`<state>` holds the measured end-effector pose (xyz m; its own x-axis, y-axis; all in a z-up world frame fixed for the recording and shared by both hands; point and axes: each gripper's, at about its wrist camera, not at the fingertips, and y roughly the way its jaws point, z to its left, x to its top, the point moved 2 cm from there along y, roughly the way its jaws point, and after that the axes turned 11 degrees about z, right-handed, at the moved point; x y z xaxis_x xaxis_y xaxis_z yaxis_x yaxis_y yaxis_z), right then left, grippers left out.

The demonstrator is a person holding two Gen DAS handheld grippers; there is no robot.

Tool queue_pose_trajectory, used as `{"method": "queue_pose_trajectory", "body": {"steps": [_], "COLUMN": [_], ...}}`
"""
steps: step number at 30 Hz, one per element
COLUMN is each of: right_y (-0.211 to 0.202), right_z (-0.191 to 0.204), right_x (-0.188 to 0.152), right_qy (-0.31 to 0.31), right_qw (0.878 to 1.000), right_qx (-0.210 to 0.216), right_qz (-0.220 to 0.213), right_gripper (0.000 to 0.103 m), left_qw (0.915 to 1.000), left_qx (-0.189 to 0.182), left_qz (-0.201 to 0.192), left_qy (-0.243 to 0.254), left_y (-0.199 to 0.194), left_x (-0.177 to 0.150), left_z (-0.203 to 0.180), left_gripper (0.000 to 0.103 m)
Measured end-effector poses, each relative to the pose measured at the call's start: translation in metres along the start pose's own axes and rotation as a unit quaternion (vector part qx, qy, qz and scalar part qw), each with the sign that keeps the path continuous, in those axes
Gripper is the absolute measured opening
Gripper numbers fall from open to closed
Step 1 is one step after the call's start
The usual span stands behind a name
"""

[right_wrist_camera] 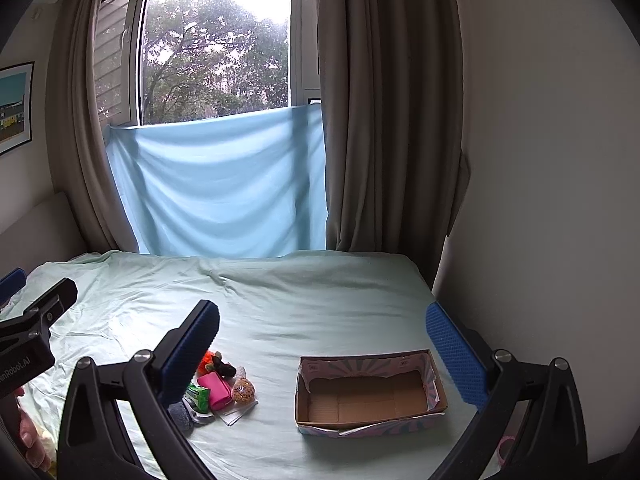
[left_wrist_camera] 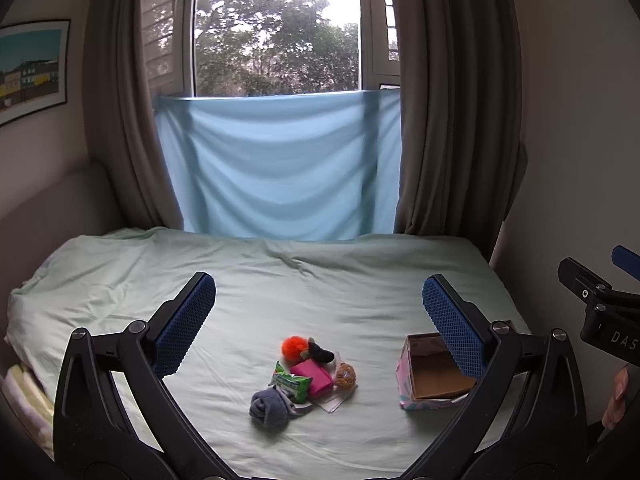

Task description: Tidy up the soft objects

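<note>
Where left tool [left_wrist_camera: 318, 312] gapes, box [left_wrist_camera: 430, 380] half hidden, sock [left_wrist_camera: 267, 406] clear.

**A bedroom in a home**

A bed [left_wrist_camera: 280, 280] under a pale green sheet fills the floor beneath a window [left_wrist_camera: 276, 28] hung with brown curtains [left_wrist_camera: 448, 100]. A framed picture [left_wrist_camera: 30, 68] hangs on the wall, and trees show outside.
</note>
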<state>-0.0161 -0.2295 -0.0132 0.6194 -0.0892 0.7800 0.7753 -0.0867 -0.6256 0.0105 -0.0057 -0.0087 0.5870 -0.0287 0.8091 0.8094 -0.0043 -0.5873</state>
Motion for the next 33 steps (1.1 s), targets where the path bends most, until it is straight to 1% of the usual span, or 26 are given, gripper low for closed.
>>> {"method": "queue_pose_trajectory", "body": {"steps": [23, 33], "right_y": [-0.0052, -0.0073], "right_z": [-0.0016, -0.0007], "right_x": [-0.0054, -0.0031], "right_qy": [0.010, 0.003], "right_qw": [1.000, 1.000], "right_qx": [-0.010, -0.002], "right_qz": [-0.002, -0.006], "right_gripper": [0.103, 0.103], "left_qw": [1.0000, 1.0000], "left_qx": [-0.004, -0.004], "left_qz": [-0.007, -0.003], "left_qy": [-0.002, -0.004], "left_y": [-0.0028, -0.0024], "left_x": [-0.0017, -0.0018], "left_z": [0.0038, 0.0045], "left_gripper": [0.103, 0.103]}}
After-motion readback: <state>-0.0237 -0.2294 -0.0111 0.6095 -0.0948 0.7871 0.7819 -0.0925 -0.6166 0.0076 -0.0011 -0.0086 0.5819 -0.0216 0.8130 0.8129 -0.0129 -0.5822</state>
